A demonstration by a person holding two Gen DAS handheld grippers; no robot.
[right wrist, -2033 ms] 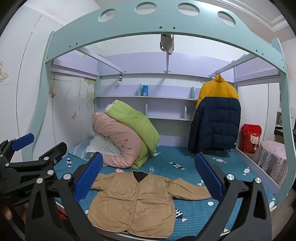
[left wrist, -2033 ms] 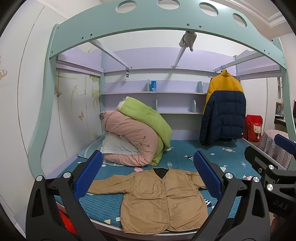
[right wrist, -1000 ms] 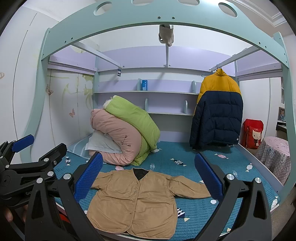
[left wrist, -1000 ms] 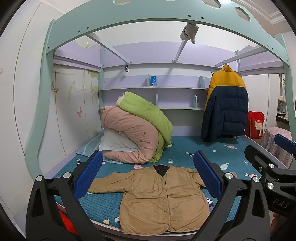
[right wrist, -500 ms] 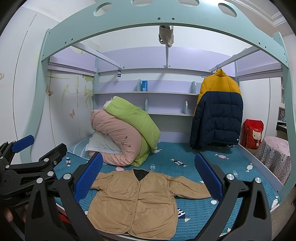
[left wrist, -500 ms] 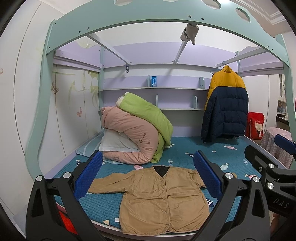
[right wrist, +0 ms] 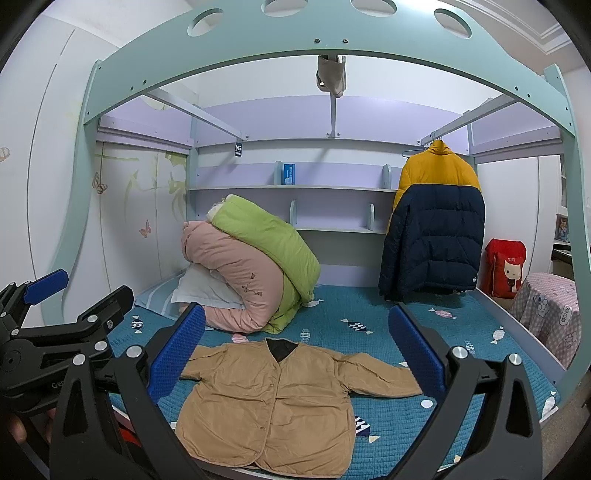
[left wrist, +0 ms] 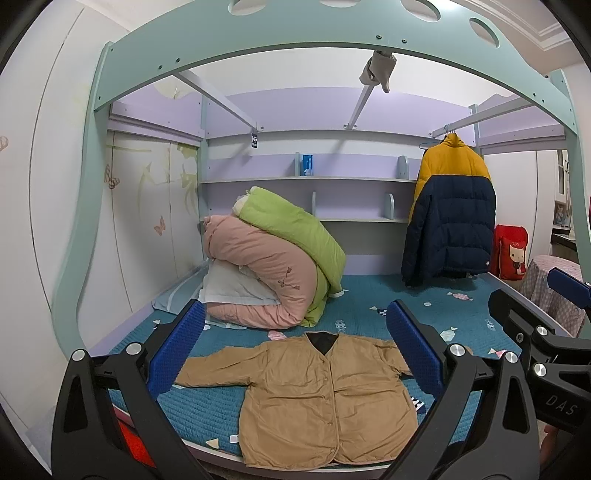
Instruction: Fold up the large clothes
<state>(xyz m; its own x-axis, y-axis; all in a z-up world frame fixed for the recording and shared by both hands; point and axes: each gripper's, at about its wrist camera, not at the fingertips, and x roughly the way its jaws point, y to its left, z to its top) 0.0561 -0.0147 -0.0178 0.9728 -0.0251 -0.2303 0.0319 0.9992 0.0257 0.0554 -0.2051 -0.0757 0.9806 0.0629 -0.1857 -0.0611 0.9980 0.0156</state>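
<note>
A tan button-front jacket lies flat and face up on the teal bed cover, sleeves spread out to both sides, hem at the near bed edge. It also shows in the right wrist view. My left gripper is open and empty, held back from the bed with the jacket framed between its blue pads. My right gripper is open and empty too, beside the left one. Each gripper shows in the other's view, the left gripper and the right gripper.
Rolled pink and green quilts and a pillow sit at the back left of the bed. A yellow and navy puffer coat hangs at the back right. A red bag and a covered stool stand to the right. The bunk frame arches overhead.
Both views have tipped slightly since two seconds ago, then held nearly still. The jacket has not moved and both grippers stay open.
</note>
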